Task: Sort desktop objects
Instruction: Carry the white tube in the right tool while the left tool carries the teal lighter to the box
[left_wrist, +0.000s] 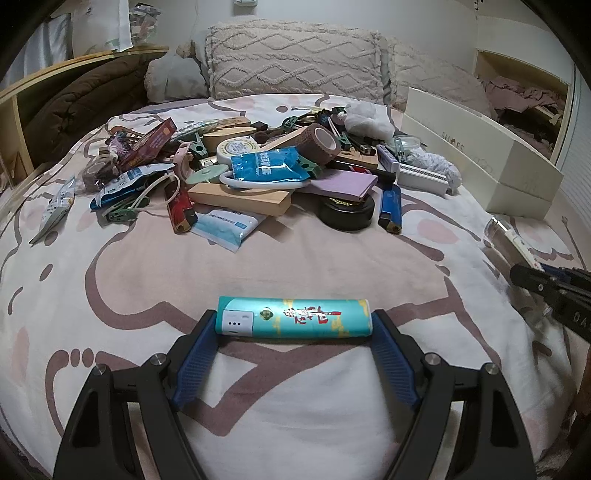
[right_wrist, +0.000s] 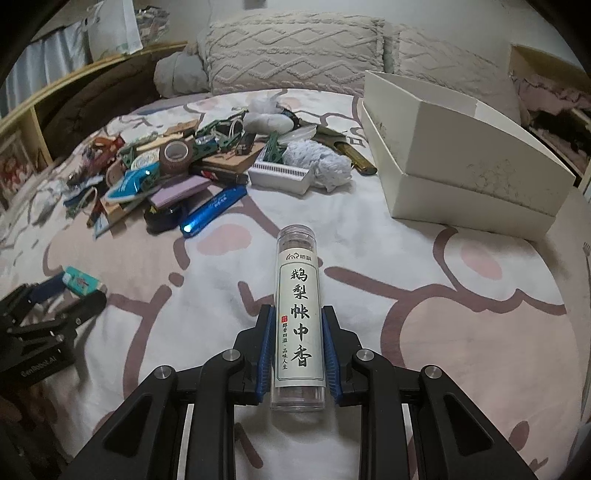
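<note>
In the left wrist view a teal lighter (left_wrist: 295, 317) with red lettering lies crosswise between the blue pads of my left gripper (left_wrist: 295, 321), which is shut on its two ends just above the bedspread. My right gripper (right_wrist: 297, 317) is shut on a clear plastic incense tube (right_wrist: 299, 280) with a white label of black characters; the tube points away from the camera. The same tube (left_wrist: 506, 236) and the right gripper (left_wrist: 543, 282) show at the right edge of the left wrist view. At the far left of the right wrist view are the left gripper (right_wrist: 79, 291) and its lighter (right_wrist: 82, 282).
A pile of mixed small objects (left_wrist: 258, 166) covers the middle of the bed: tape rolls, lighters, packets, wooden blocks, clips. A white shoe box (right_wrist: 461, 155) stands open at the right. Pillows (left_wrist: 295, 59) lie behind the pile, and a wooden shelf (left_wrist: 55, 74) runs along the left.
</note>
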